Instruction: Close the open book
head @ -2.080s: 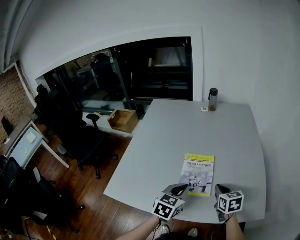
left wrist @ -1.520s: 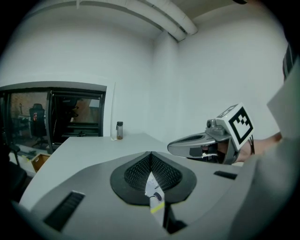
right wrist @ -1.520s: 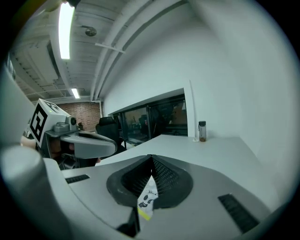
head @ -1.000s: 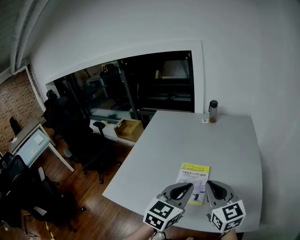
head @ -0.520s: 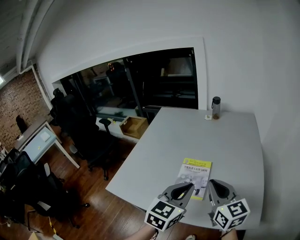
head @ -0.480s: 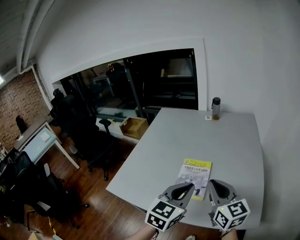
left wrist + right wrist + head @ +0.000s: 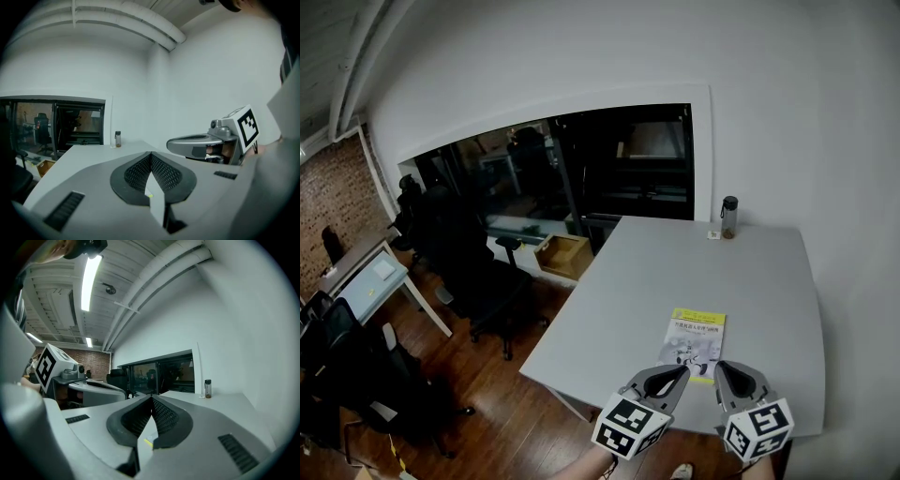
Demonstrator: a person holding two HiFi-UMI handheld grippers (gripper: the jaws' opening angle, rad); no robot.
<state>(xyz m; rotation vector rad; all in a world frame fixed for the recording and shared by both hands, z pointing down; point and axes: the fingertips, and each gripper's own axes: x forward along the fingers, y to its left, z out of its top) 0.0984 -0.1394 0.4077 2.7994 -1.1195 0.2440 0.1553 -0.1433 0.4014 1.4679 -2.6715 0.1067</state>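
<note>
yellow-topped book (image 7: 697,339) lay lengthwise away from me; my left gripper (image 7: 678,374) and right gripper (image 7: 721,368), both pinched empty, flanked its near edge.

No legible text, print on book (image 7: 697,339) cover too small
</note>
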